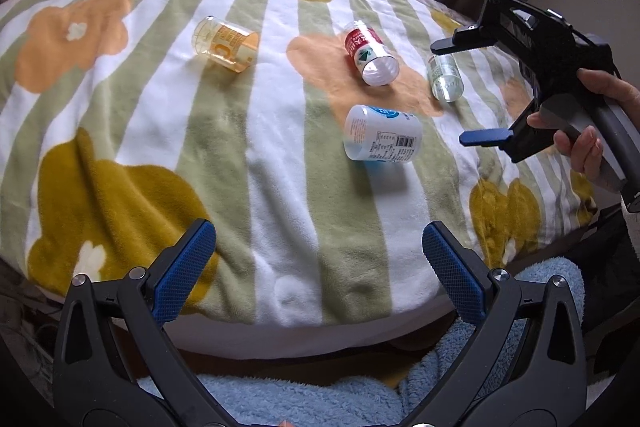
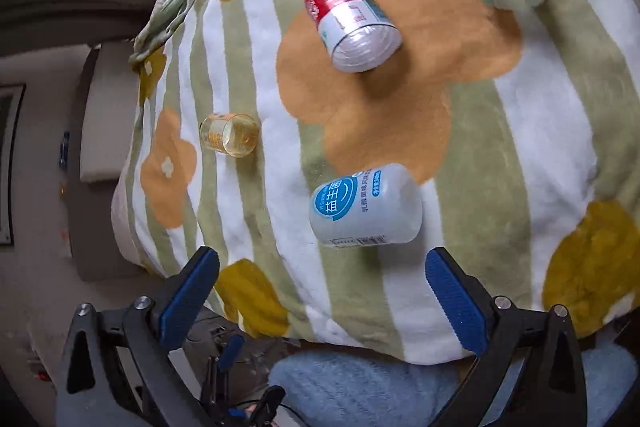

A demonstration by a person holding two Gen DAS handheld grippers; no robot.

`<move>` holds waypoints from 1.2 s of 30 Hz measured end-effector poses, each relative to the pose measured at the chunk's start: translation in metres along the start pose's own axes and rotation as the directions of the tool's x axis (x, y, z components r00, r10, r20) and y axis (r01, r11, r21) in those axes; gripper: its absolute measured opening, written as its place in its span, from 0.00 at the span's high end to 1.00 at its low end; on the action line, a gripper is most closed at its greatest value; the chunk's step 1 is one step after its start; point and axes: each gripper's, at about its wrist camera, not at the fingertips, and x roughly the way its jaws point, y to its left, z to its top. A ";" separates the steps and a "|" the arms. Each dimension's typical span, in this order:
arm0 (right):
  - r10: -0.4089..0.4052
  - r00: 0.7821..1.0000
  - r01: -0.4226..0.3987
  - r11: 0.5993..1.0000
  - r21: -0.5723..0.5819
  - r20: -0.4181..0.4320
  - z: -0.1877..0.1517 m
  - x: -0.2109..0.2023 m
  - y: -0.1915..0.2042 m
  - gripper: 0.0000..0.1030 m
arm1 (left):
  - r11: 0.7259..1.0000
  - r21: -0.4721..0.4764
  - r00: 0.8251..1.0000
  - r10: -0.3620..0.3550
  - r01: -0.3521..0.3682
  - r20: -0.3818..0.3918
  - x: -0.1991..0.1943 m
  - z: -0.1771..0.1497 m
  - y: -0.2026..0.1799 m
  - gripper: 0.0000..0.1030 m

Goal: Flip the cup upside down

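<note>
1. A soft surface draped in a striped blanket with flower shapes is seen from two wrist cameras; whether a bed or a worktop lies beneath cannot be told.
2. Four small containers lie on their sides on the blanket, none standing. The white cup with a blue label is taken here as the landmark.
3. Just beyond the white cup lies a red-and-white cup, its open mouth turned toward the left camera. Beside that one, on the side of the right tool, lies a clear cup. Well apart from the white cup, across the blanket on the opposite side, lies an amber cup.
4. The right tool is held in a hand near the white cup, not touching it; its fingers are spread wide and nothing is gripped.
5. The left tool is held back at the near blanket edge, well apart from the white cup, also spread wide and empty.
6. Progress is judged as barely begun: no cup is gripped, lifted or inverted (the white cup, nearest the right tool, seems the likely target). Grasping, turning and setting it mouth-down all remain.
7. Writing: the white cup bears a blue round emblem with Chinese characters, more small Chinese text, and a barcode. A large orange "C" is printed on the amber cup. The red label's lettering is too blurred to read.
</note>
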 end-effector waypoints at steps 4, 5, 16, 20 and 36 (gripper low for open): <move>0.026 0.999 -0.037 0.962 0.271 0.046 -0.019 0.014 -0.030 0.00 | 1.000 -0.004 1.000 0.006 -0.006 0.019 -0.010 -0.002 0.001 0.00; 0.042 0.998 -0.053 0.949 0.310 0.044 -0.021 0.020 -0.034 0.00 | 1.000 -0.004 1.000 0.009 -0.009 0.022 -0.011 -0.003 0.002 0.00; 0.228 0.954 -0.298 0.799 0.522 0.196 -0.016 0.047 -0.070 0.00 | 1.000 0.014 0.999 0.027 -0.027 0.035 -0.014 0.000 0.008 0.00; 0.264 0.930 -0.366 0.739 0.566 0.256 -0.021 0.056 -0.078 0.00 | 1.000 0.007 0.999 0.020 -0.020 0.029 -0.012 0.001 0.009 0.00; 0.236 0.924 -0.372 0.740 0.561 0.302 -0.014 0.069 -0.090 0.44 | 1.000 0.017 1.000 0.015 -0.015 0.006 -0.002 0.000 0.008 0.00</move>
